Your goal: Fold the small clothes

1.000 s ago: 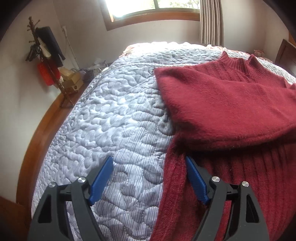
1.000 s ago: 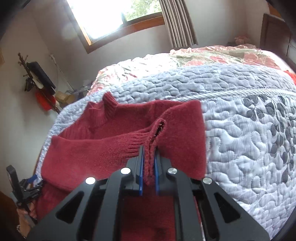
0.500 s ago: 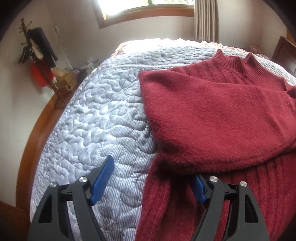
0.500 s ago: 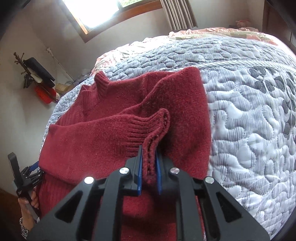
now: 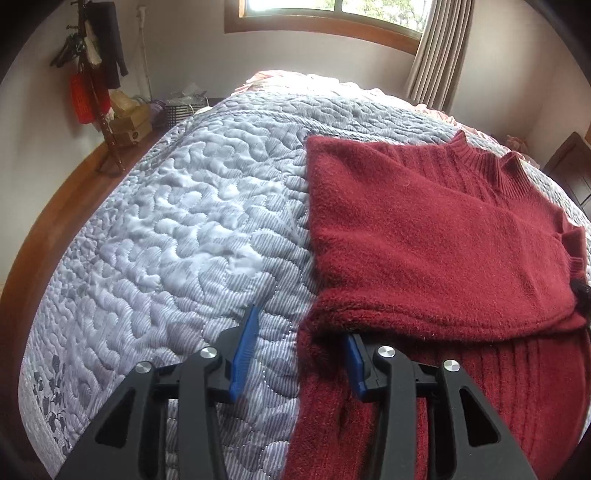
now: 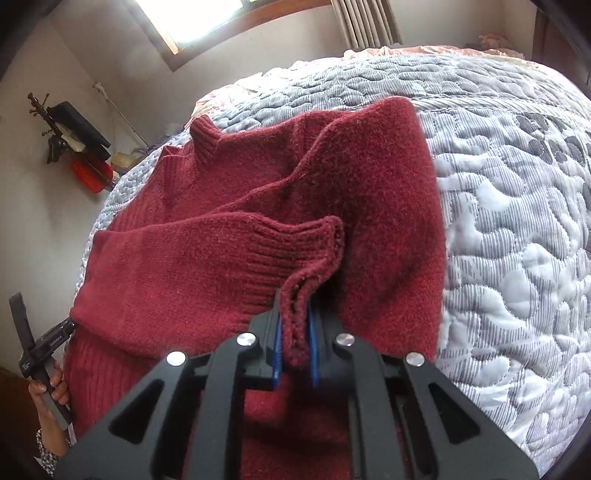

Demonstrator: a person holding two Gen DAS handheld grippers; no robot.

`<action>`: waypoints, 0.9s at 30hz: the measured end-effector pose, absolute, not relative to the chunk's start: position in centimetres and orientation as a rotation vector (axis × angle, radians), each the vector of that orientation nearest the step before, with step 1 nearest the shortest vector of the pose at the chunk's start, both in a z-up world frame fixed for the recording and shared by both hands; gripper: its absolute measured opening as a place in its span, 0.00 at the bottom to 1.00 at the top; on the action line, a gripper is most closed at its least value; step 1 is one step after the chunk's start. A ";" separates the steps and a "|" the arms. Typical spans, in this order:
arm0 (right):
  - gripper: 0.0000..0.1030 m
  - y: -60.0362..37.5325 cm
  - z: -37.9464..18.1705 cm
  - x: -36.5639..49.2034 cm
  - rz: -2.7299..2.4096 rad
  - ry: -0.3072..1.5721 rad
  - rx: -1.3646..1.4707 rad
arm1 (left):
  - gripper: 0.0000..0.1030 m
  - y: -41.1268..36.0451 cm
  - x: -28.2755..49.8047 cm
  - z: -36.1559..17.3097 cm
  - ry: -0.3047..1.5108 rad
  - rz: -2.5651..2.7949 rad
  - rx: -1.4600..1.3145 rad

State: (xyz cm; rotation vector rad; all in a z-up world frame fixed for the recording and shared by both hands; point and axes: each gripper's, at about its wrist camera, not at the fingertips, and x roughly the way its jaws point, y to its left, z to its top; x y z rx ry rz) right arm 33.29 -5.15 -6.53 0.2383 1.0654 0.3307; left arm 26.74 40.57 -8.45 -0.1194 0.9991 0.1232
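The red sweater (image 6: 229, 221) is spread on the bed (image 5: 177, 221). Its sleeve cuff (image 6: 295, 258) is pinched by the right gripper (image 6: 294, 347) mid sleeve-fold; the left gripper (image 5: 295, 354) is held spread at the sweater's nine-o'clock edge. Next, the cuff should be laid flat and released.

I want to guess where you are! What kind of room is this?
Most likely a bedroom. A red sweater lies on a bed covered by a grey quilted bedspread, a curtained window is behind it, and a coat stand with hanging things stands by the wall.
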 end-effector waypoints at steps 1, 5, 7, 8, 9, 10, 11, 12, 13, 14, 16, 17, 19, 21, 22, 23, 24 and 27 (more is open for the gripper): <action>0.13 -5.2 -6.2 32.9 0.330 1.064 0.235 | 0.51 40.4 26.4 -8.1 0.998 0.117 -0.121; 0.26 -5.7 -4.5 30.2 0.324 1.022 0.212 | 0.67 40.3 23.6 -7.0 0.969 0.148 -0.065; 0.26 -5.3 -4.0 28.4 0.338 1.003 0.171 | 0.67 40.1 22.2 -7.0 0.970 0.142 -0.043; 0.26 -4.9 -3.9 27.6 0.348 0.997 0.154 | 0.67 40.1 21.6 -7.2 0.972 0.132 -0.038; 0.26 -4.6 -4.0 27.0 0.354 0.998 0.143 | 0.67 40.0 21.3 -7.3 0.971 0.138 -0.024; 0.26 -4.3 -4.4 26.6 0.351 1.009 0.130 | 0.67 40.0 21.1 -7.6 0.968 0.159 -0.003; 0.26 -4.0 -4.7 26.4 0.340 1.019 0.116 | 0.69 40.0 21.1 -7.9 0.972 0.182 0.006; 0.25 -3.8 -5.3 26.3 0.324 1.028 0.104 | 0.69 40.4 21.4 -8.1 0.980 0.186 -0.007; 0.25 -3.6 -5.9 26.4 0.311 1.041 0.099 | 0.70 40.6 21.7 -8.4 0.986 0.190 -0.023; 0.24 -3.5 -6.3 26.4 0.299 1.049 0.095 | 0.71 40.9 21.8 -8.5 0.986 0.198 -0.029; 0.24 -3.2 -6.6 26.4 0.288 1.044 0.079 | 0.74 41.2 22.1 -8.9 0.994 0.208 -0.042; 0.24 -2.9 -6.6 26.3 0.285 1.043 0.060 | 0.74 41.3 22.1 -8.8 0.996 0.207 -0.048; 0.25 -2.9 -5.9 25.5 0.293 1.051 0.064 | 0.74 41.2 21.2 -8.1 0.992 0.208 -0.047; 0.31 -3.2 -4.9 24.2 0.331 1.040 0.085 | 0.73 41.2 19.5 -7.0 0.981 0.192 -0.052; 0.33 -3.5 -4.3 23.1 0.331 1.027 0.071 | 0.73 41.2 18.4 -6.6 0.976 0.183 -0.052; 0.36 -3.8 -3.8 22.0 0.322 1.011 0.045 | 0.74 41.1 17.4 -6.2 0.974 0.176 -0.050; 0.36 -4.0 -3.5 20.9 0.313 1.000 0.021 | 0.74 41.1 16.2 -6.0 0.977 0.168 -0.046; 0.37 -5.1 -3.1 17.3 0.328 1.008 0.017 | 0.75 40.8 12.9 -6.0 1.003 0.140 -0.039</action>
